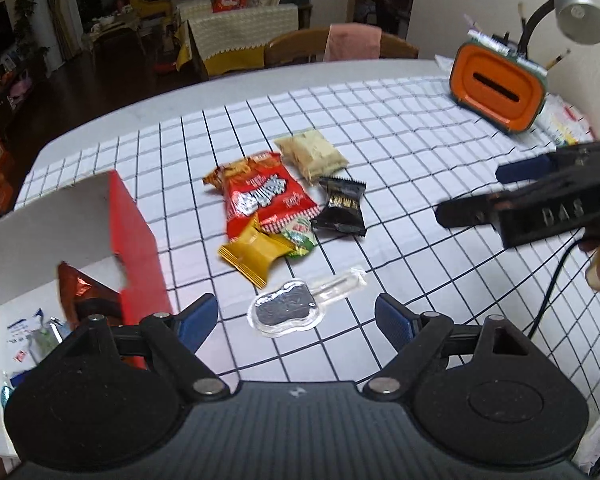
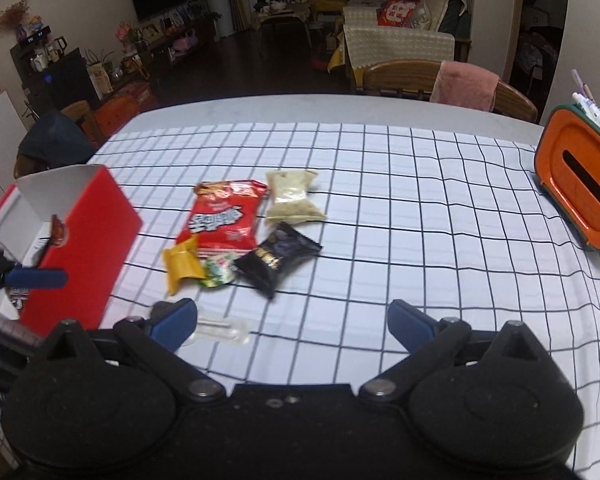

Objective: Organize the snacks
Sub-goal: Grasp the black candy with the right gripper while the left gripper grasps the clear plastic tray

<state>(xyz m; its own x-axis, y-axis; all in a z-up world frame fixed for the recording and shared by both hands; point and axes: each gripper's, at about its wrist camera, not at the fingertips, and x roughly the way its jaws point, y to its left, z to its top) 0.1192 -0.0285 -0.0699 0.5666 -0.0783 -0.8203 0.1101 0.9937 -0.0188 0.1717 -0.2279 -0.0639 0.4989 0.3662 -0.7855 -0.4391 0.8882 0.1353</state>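
Snacks lie loose on the checked tablecloth: a red bag (image 1: pixel 265 196) (image 2: pixel 224 216), a beige packet (image 1: pixel 312 155) (image 2: pixel 294 196), a black packet (image 1: pixel 342 208) (image 2: pixel 276 258), a yellow packet (image 1: pixel 256 254) (image 2: pixel 182 264), a small green packet (image 1: pixel 300 240) (image 2: pixel 219 274) and a clear wrapped lollipop (image 1: pixel 296 306) (image 2: pixel 222 328). A red box (image 1: pixel 134 236) (image 2: pixel 82 240) stands open at the left with snacks inside. My left gripper (image 1: pixel 296 320) is open over the lollipop. My right gripper (image 2: pixel 292 320) is open and empty; it also shows in the left wrist view (image 1: pixel 492 192).
An orange tissue holder (image 1: pixel 500 84) (image 2: pixel 580 184) stands at the table's far right beside a desk lamp (image 1: pixel 576 12) and pens. A wooden chair with a pink towel (image 1: pixel 352 42) (image 2: pixel 466 86) stands behind the table. A black cable (image 1: pixel 552 284) runs near the right edge.
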